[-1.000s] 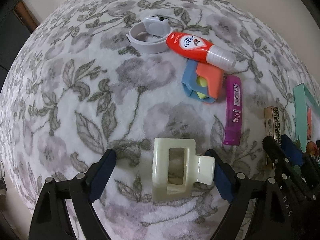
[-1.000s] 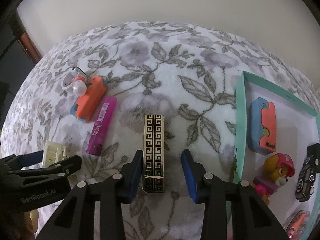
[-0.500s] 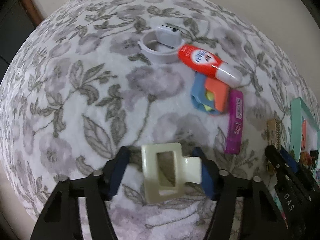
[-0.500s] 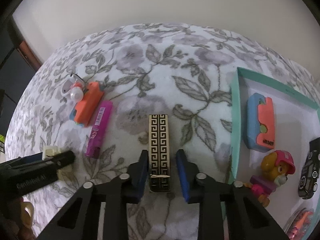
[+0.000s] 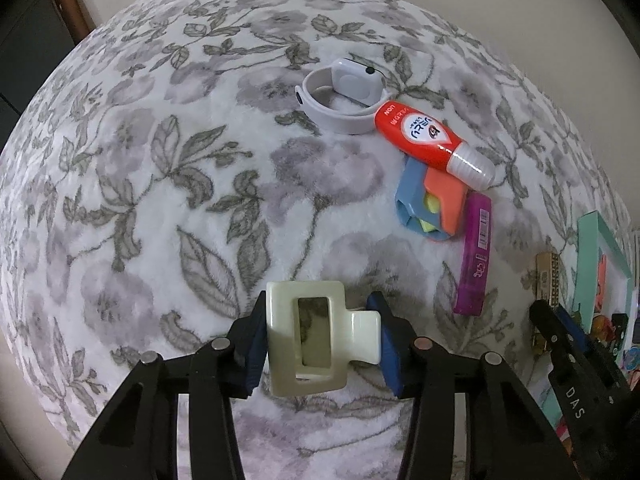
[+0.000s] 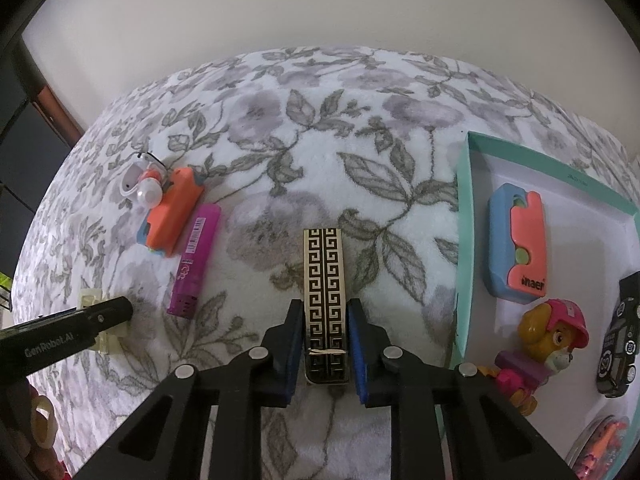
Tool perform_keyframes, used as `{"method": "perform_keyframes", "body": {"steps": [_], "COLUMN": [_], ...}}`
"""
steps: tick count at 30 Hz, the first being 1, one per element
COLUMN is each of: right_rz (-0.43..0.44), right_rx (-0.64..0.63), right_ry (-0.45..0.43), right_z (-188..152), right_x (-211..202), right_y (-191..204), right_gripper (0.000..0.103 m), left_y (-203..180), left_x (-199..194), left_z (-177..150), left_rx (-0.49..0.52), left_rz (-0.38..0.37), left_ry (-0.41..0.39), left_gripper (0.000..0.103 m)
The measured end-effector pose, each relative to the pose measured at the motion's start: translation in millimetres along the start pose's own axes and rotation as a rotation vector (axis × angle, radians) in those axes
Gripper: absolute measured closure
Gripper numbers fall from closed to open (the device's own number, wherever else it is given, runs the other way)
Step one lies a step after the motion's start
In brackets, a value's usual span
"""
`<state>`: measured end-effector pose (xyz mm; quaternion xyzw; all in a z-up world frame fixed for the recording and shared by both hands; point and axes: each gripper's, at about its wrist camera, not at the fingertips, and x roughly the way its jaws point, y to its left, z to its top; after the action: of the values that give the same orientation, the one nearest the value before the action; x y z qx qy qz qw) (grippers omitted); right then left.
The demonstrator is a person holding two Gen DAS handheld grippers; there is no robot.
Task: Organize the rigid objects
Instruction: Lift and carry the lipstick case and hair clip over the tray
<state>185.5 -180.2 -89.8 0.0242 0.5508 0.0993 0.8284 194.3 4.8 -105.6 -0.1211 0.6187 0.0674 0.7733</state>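
A cream hair clip [image 5: 340, 340] sits between the blue pads of my left gripper [image 5: 320, 344]. Its jaws are closing, and both pads touch the clip's sides, just over the floral blanket. In the right wrist view a gold-and-black patterned bar [image 6: 324, 280] lies lengthwise between the pads of my right gripper [image 6: 325, 344]. Those jaws are closing too, and the pads press its near end. The left gripper's finger [image 6: 80, 328] shows at that view's left edge, over the clip.
A white watch [image 5: 344, 96], a red tube [image 5: 424, 136], a blue-orange case [image 5: 432, 204] and a magenta lighter [image 5: 476, 252] lie together on the blanket. The teal box [image 6: 464, 240] on the right holds a second blue-orange case [image 6: 516, 244], a dog figure [image 6: 552, 336] and a black toy car [image 6: 618, 344].
Both pairs of jaws have drawn in from wide apart until the pads meet their objects: the left on the hair clip, the right on the patterned bar.
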Motion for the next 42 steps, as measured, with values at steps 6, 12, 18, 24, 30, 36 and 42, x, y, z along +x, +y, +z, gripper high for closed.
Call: {"method": "perform_keyframes", "body": {"steps": [6,12,18,24,30,36,42], "right_rz": [0.009,0.022,0.028,0.058,0.081,0.009,-0.076], "right_rx": [0.008,0.026,0.060,0.115,0.124,0.141,0.220], "right_ry": [0.003,0.006,0.010,-0.004,-0.091,-0.165,-0.204], "right_z": [0.1,0.2,2.0,7.2,19.8,27.9,26.1], "right_x": [-1.1,-2.3,-6.6,-19.3,-58.2,-102.3,-135.2], "right_y": [-1.8,-3.1,-8.7,-19.4,-27.1,-41.5,-82.2], "right_gripper": [0.081,0.081,0.081,0.081,0.081,0.081,0.082], "left_y": [15.1,26.5,33.5,31.3,10.3,-26.4,-57.2], "left_x": [-1.1,-9.2,-25.8,-51.1,-96.0,-121.5,-136.5], "left_z": [1.9,7.8,16.0,16.8,16.3,12.3,5.8], "left_rx": [-0.028,-0.053,-0.064,-0.084,-0.036,0.041,0.102], "left_rz": [-0.023,-0.066,-0.092,-0.158,-0.224,-0.275,-0.314], "left_ry": [0.003,-0.015,-0.051,-0.079,-0.176,-0.219,-0.245], "left_gripper": [0.054,0.054,0.054,0.054,0.054,0.054,0.054]}}
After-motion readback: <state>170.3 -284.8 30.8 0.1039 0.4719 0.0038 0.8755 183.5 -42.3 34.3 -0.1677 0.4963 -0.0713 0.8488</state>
